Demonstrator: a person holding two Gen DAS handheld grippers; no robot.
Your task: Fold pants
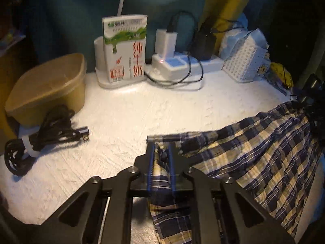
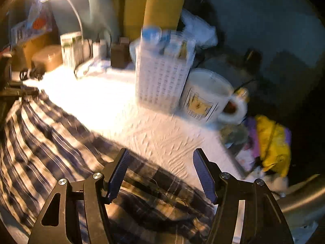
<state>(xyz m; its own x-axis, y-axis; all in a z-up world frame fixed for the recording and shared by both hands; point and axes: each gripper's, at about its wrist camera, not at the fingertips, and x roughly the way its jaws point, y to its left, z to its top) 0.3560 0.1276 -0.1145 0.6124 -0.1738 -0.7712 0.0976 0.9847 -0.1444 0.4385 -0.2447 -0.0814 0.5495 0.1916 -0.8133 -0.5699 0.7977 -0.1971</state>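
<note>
Left wrist view: left gripper (image 1: 161, 152) pinches pants (image 1: 254, 152) edge, anchoring for fold. Right gripper (image 2: 160, 172), jaws apart, hovers over cloth w/ nothing gripped.

Both cameras sit just behind their own fingers, close above a white tabletop (image 1: 126, 111), angled steeply down. The left wrist view faces the back wall, with a milk carton (image 1: 126, 46) at upper center. The right wrist view faces the far right corner. The 2 views share the plaid pants (image 2: 50, 142), the white lattice basket (image 2: 162, 75) and the carton.
</note>
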